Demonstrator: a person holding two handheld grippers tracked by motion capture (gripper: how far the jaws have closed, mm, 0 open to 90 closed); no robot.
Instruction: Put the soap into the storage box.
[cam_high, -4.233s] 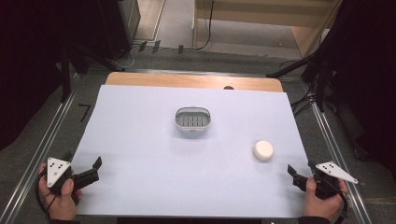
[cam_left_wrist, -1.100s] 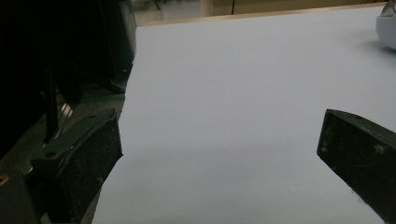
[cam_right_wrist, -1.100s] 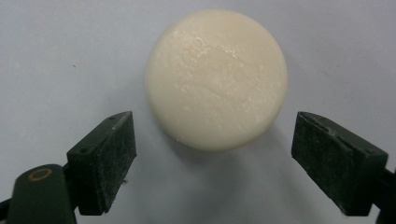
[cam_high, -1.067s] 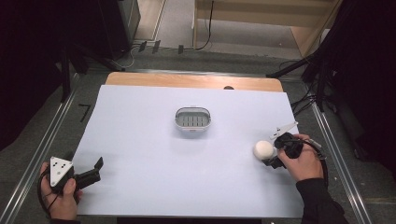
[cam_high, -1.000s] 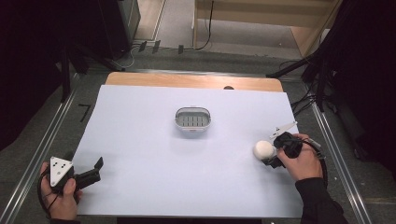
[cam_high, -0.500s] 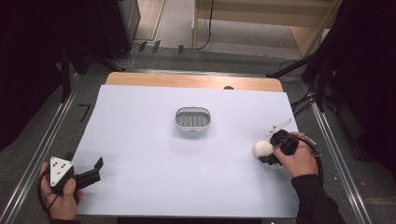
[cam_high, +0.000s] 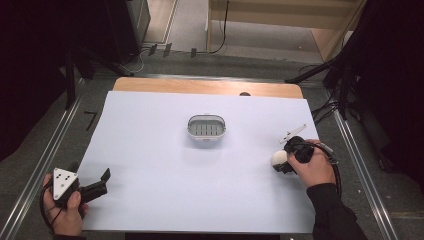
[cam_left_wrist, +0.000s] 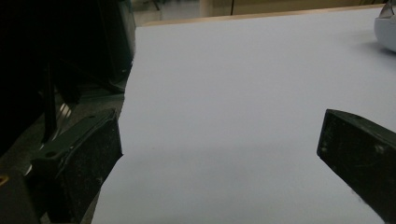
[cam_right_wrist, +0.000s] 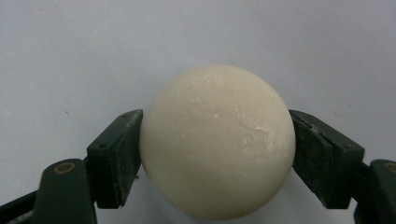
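Observation:
A round cream-white soap bar (cam_right_wrist: 217, 142) sits between the two black jaws of my right gripper (cam_right_wrist: 215, 154), which press against its left and right sides. In the high view that soap bar (cam_high: 278, 158) is at the table's right side, with my right gripper (cam_high: 283, 163) shut on it and a hand behind it. A small white slotted dish (cam_high: 206, 128) stands at the table's middle. My left gripper (cam_high: 103, 179) rests at the near left corner, open, its jaws (cam_left_wrist: 224, 163) wide apart over bare white surface.
A white sheet (cam_high: 165, 175) covers the table, with a wooden strip (cam_high: 200, 86) along the far edge. Metal rails (cam_high: 47, 150) run down both sides. Cables and dark stands lie beyond the far right corner (cam_high: 340, 95). The dish's edge (cam_left_wrist: 387, 28) shows top right in the left gripper view.
My right gripper came from the near right corner to the soap bar and shut on it; in the last half second it shifted slightly. The left gripper stayed put.

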